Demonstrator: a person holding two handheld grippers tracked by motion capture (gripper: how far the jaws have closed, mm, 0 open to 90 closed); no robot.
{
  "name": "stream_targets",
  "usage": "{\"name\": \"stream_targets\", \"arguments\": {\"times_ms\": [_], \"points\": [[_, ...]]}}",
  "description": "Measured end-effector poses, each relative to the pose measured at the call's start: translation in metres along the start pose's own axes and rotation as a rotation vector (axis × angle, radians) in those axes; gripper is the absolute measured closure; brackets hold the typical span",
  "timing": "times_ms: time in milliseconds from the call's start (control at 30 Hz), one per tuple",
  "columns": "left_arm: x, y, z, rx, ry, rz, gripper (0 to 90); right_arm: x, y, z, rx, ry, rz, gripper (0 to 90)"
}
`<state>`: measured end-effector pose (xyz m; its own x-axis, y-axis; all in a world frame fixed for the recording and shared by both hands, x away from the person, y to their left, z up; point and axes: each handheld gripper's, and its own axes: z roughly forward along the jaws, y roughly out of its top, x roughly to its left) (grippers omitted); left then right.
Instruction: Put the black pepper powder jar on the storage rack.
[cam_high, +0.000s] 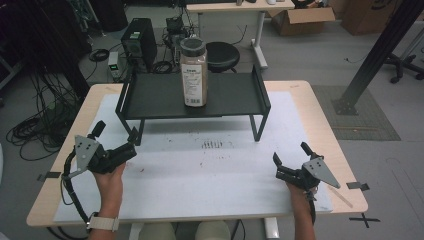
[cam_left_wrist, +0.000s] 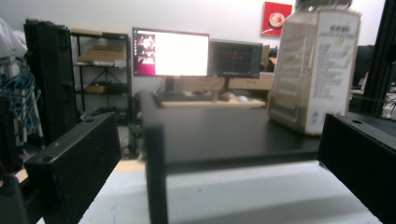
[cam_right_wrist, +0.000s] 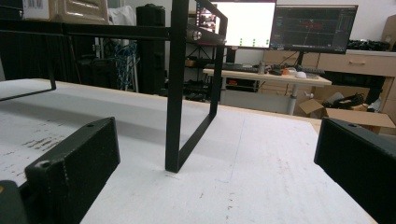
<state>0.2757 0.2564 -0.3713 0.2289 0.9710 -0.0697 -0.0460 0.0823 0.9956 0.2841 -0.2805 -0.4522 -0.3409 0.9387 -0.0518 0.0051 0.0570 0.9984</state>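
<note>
A tall clear jar (cam_high: 194, 72) of tan powder with a black lid stands upright near the middle of a black metal shelf riser (cam_high: 150, 97) at the back of the table. In the left gripper view the jar (cam_left_wrist: 315, 65) stands on the riser top (cam_left_wrist: 219, 133), ahead and to the right. My left gripper (cam_high: 116, 134) is open and empty, low over the mat just before the riser's left leg. My right gripper (cam_high: 290, 154) is also open and empty at the front right. Its own view faces the riser's right leg (cam_right_wrist: 174, 93).
A white mat (cam_high: 200, 170) covers the wooden table (cam_high: 327, 130). Behind the table stand a black stool (cam_high: 222, 55), a computer tower (cam_high: 140, 40) and loose cables (cam_high: 35, 130). A slanted black post (cam_high: 380, 50) rises at the right.
</note>
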Motion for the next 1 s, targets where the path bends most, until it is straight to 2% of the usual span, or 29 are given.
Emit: {"name": "stream_targets", "arguments": {"times_ms": [133,567,833,1000], "points": [[0.007,-0.012,-0.003,0.026,0.011,0.0,0.2,0.0,0.0,0.0,0.0,0.0,0.003,0.0],[0.026,-0.042,-0.011,0.055,0.044,0.029,0.2,0.0,0.0,0.0,0.0,-0.001,-0.001,0.0],[0.036,-0.059,-0.012,0.075,0.059,0.002,0.2,0.0,0.0,0.0,0.0,-0.002,-0.003,0.0],[0.04,-0.068,-0.011,0.092,0.066,0.012,0.2,0.0,0.0,0.0,0.0,-0.002,-0.004,0.0]]}}
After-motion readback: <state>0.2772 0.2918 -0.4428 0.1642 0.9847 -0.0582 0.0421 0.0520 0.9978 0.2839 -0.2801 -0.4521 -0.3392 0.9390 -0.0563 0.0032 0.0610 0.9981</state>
